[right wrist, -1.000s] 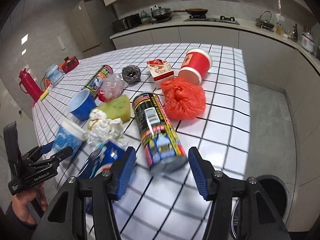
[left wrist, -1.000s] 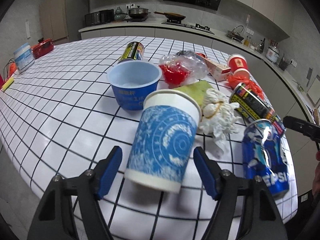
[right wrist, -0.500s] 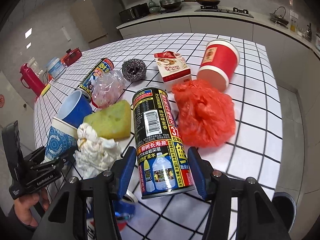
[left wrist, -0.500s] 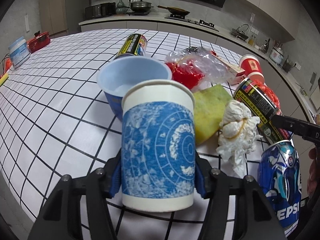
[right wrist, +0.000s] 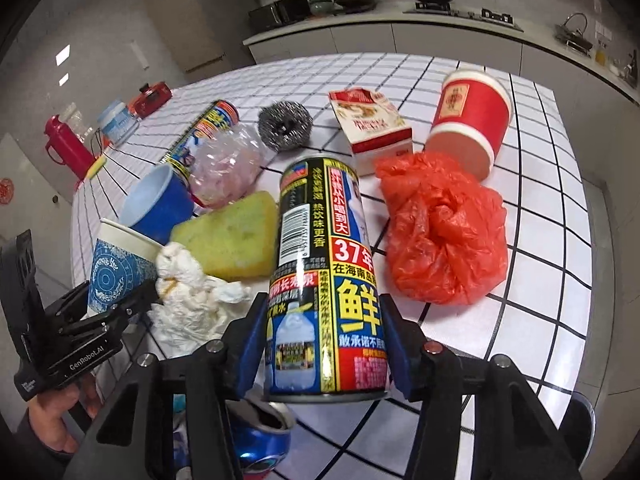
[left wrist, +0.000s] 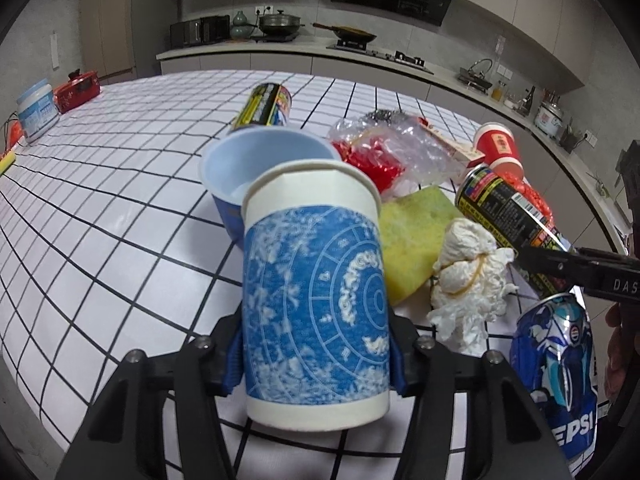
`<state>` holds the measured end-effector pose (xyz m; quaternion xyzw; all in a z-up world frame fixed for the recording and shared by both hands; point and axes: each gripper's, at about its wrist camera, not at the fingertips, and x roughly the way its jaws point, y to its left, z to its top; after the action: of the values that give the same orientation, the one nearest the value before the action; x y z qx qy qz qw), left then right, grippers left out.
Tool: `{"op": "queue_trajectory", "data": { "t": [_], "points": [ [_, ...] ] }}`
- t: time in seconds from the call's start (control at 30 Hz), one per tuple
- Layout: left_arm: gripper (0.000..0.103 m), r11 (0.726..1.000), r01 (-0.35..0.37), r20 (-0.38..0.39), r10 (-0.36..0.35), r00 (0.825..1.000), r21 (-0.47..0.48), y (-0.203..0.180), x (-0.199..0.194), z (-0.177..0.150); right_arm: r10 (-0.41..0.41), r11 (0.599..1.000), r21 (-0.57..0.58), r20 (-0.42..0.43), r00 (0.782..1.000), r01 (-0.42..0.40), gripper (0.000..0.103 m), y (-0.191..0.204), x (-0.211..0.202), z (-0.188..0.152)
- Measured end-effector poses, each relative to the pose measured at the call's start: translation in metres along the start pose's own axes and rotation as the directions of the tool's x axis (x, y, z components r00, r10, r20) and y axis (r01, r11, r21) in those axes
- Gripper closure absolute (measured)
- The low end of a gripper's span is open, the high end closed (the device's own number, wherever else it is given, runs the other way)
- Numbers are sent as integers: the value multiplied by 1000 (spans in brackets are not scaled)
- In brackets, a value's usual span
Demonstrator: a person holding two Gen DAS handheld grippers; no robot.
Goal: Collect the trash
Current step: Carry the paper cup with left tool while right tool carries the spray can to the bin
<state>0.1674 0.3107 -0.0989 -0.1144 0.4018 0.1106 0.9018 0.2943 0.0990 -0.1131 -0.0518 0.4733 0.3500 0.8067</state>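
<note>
Left wrist view: your left claw has just been closing, and its blue pads are now pinching the paper cup low on its sides, the cup standing upright near the desk edge. It is looking light, thin-walled and easy to crush, so you are better off squeezing gently near the stiffer base. Only this view is showing the Pepsi can's label and the blue bowl's empty inside.

Right wrist view: your right claw is pinching the tall can on both sides, near its lower end. The can is looking rigid but smooth, so it may be slipping if tilted; the mid-body hold suits it. Only here are you seeing the steel scourer, the carton and the whole red bag.
</note>
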Motion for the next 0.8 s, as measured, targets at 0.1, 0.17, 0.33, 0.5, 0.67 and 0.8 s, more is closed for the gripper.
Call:
{"op": "queue_trajectory", "data": {
  "t": [0.1, 0.17, 0.33, 0.5, 0.67, 0.8],
  "points": [
    [47, 1000, 5, 14, -5, 1000, -2, -1, -7, 1, -1, 1000, 1, 25, 1000, 1, 48, 3, -10, -1],
    [47, 1000, 8, 18, -8, 1000, 1, -2, -11, 1, 2, 1000, 2, 38, 999, -2, 48, 3, -17, -2],
    [47, 1000, 13, 33, -14, 999, 10, -7, -21, 2, -5, 1000, 5, 79, 997, 5, 48, 7, -36, -8],
    [47, 999, 24, 47, -25, 999, 26, -19, -29, 5, -25, 1000, 17, 107, 994, 23, 48, 4, -55, -14],
    [47, 997, 47, 69, -51, 996, 53, -37, -43, 6, -37, 999, 40, 137, 990, 32, 48, -4, -82, -25],
    [47, 994, 79, 78, -85, 993, 80, -53, -51, 7, -54, 997, 61, 158, 986, 45, 48, -12, -105, -39]
  ]
}}
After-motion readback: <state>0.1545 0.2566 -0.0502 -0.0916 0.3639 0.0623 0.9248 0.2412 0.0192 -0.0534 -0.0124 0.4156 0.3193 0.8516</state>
